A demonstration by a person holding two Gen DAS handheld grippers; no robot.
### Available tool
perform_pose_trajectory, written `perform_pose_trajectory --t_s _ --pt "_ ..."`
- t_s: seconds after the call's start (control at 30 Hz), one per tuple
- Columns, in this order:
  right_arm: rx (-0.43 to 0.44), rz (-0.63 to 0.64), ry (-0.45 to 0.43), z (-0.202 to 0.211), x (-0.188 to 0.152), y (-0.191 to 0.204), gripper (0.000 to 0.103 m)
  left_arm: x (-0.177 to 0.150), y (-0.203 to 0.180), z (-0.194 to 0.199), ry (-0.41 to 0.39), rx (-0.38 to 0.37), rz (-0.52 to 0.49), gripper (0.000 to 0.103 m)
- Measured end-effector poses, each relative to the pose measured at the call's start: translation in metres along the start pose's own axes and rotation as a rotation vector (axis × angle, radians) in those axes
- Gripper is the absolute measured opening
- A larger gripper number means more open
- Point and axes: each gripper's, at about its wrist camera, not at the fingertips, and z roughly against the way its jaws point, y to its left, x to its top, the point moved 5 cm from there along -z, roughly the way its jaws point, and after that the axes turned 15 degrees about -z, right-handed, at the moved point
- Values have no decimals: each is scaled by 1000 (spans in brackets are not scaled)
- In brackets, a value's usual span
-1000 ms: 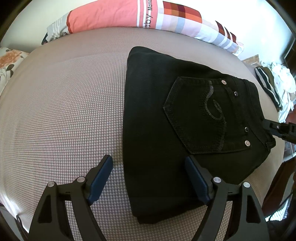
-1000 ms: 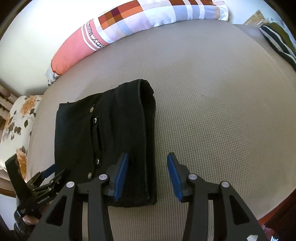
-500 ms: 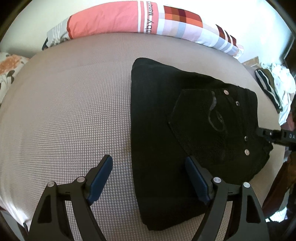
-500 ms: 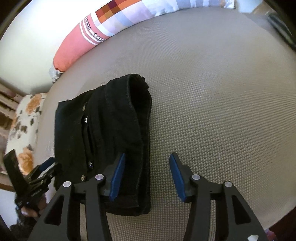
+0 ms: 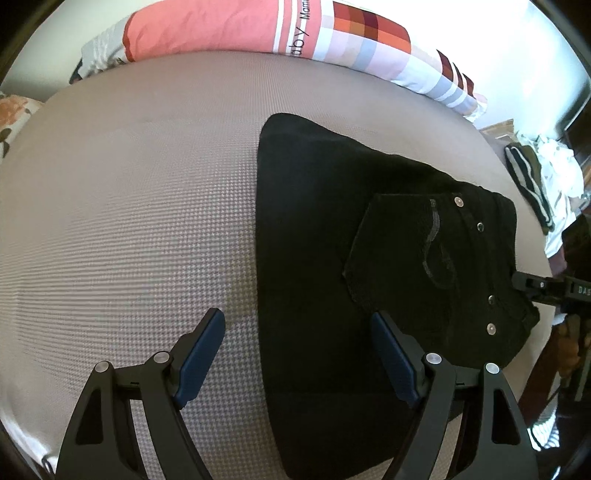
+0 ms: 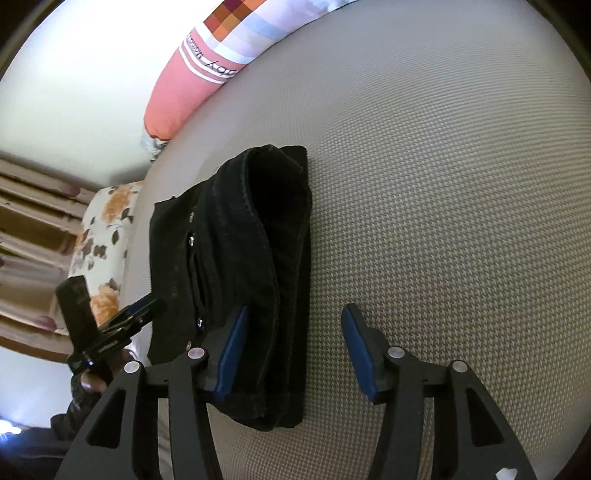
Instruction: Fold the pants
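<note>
The black denim pants (image 5: 332, 258), already doubled into a compact thick rectangle with a stitched back pocket and metal rivets uppermost, lie on the grey woven mattress (image 5: 129, 221) near its front edge, well short of the long pink-and-checked bolster pillow (image 5: 258, 33) along the far edge. The bundle's long axis runs from the front edge toward the bolster, and the two tools flank it on opposite long sides. The left gripper (image 5: 297, 354) hangs over the smooth folded side, fingers spread wide with nothing between them, one pad above bare mattress and the other above the cloth. The right gripper (image 6: 293, 347) sits at the waistband side, likewise wide open and empty, straddling the bundle's outer edge where the stacked layers (image 6: 288, 229) show. Both look equally near, so either could act; my guess is the fold is essentially done, with only a squaring nudge or withdrawal left.
</note>
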Motion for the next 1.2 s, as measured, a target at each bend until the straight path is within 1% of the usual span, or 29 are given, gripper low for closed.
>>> perform_pose_trajectory --t_s 0.13,0.23,0.37,0.53,0.6,0.67,0.77,0.9,0.97,1.03,1.07,1.1,1.13,1.2 --pt "47 -10 40 -3 2 0 50 3 2 -3 1 -58 19 79" --pt "60 -3 51 -5 3 3 50 5 2 -3 0 -83 24 77" --pt "74 -1 64 -10 3 6 50 9 1 -5 0 -169 44 73" --pt "97 -27 73 -11 7 4 49 11 7 -6 -4 -248 100 73" --pt "110 -49 78 -11 9 0 47 11 11 -7 -8 -282 127 73" --pt "119 -56 82 -11 10 -1 47 11 14 -6 -10 -314 151 72" --pt "116 -37 82 -10 8 0 47 11 16 -6 -11 -341 170 71" --pt "125 -29 95 -15 7 5 46 6 18 -3 -27 -376 160 69" --pt "128 -30 99 -15 7 4 46 6 20 -4 -27 -381 146 61" --pt "132 -33 106 -12 7 0 45 2 28 -4 -20 -391 151 49" --pt "134 -30 110 -12 7 0 45 1 33 -6 -13 -404 160 45" --pt "134 -29 113 -12 7 0 45 2 35 -7 -7 -411 168 38" --pt "137 -30 117 -10 8 -3 45 1 40 -9 2 -430 188 35" --pt "140 -32 122 -8 11 -8 45 3 41 -13 9 -468 210 35"
